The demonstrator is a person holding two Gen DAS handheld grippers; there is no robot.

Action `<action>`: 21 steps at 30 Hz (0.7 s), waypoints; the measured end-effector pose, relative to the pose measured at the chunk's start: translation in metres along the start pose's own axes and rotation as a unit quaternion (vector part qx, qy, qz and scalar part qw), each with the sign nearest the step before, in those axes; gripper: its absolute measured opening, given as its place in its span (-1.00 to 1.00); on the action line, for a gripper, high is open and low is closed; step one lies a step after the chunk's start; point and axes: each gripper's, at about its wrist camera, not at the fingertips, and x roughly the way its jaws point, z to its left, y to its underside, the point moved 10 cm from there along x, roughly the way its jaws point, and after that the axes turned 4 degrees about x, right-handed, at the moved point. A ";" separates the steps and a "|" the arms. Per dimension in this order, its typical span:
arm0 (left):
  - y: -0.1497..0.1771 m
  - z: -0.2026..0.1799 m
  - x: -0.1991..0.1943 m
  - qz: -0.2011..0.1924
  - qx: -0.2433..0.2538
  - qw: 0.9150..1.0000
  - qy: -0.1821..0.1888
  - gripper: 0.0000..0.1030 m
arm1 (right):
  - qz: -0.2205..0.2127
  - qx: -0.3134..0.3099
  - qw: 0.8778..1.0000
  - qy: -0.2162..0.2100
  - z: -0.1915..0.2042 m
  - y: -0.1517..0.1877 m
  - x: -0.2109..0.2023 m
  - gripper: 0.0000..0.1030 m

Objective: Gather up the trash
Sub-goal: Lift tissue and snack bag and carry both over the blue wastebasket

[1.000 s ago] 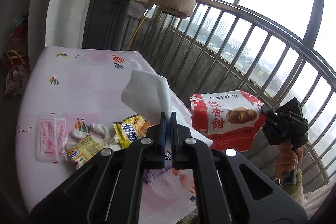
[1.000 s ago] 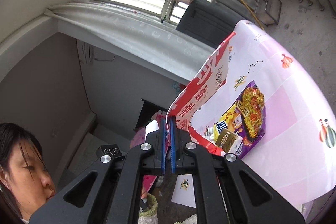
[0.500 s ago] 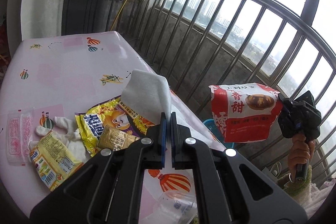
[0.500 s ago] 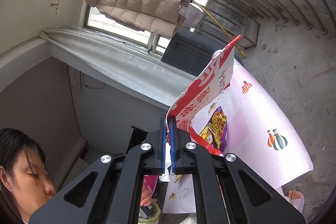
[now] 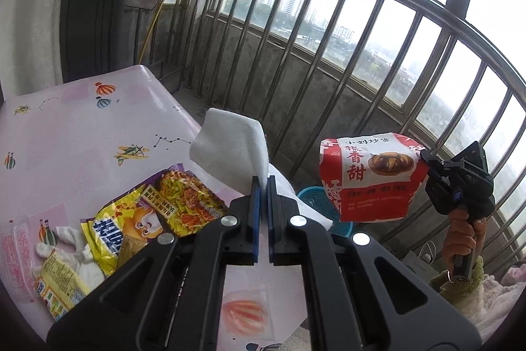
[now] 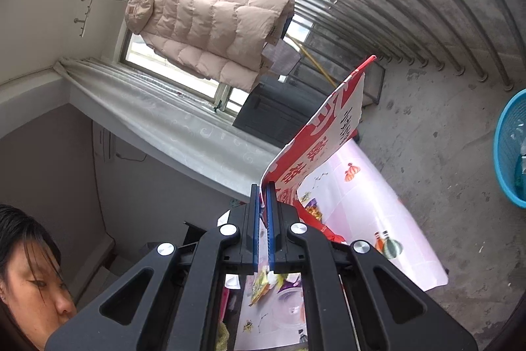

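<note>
The red snack bag [image 5: 368, 180] is swinging off the worktop [image 5: 82, 134] toward the blue basket [image 5: 315, 203], right gripper [image 6: 262, 199] fingers clamping it; left gripper [image 5: 262, 189] is pinching a white tissue [image 5: 230, 150].

You see a soft, matt white tissue [image 5: 230, 150] and a glossy red-and-white paper-like snack bag [image 5: 368, 180]. The table's pink cover [image 5: 82, 134] looks like smooth, faintly shiny plastic; the noodle wrapper [image 5: 154, 213] on it is shiny foil-like film. The blue basket [image 6: 509, 150] is perforated plastic, the railing [image 5: 361, 32] dull metal, the floor [image 6: 427, 127] rough stained concrete, the jacket [image 6: 210, 22] quilted matt cloth.
</note>
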 end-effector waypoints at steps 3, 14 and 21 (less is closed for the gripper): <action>-0.014 -0.028 0.029 0.028 0.026 0.999 0.030 -0.96 | -0.036 -0.009 0.999 0.035 -0.012 -0.015 -0.024 -0.92; -0.004 -0.149 0.196 0.212 0.206 0.953 0.061 -0.96 | -0.117 -0.031 0.959 0.255 -0.109 -0.056 -0.086 -0.92; 0.061 -0.187 0.327 0.371 0.177 0.907 0.085 -0.96 | -0.117 -0.040 0.918 0.376 -0.184 -0.086 -0.092 -0.92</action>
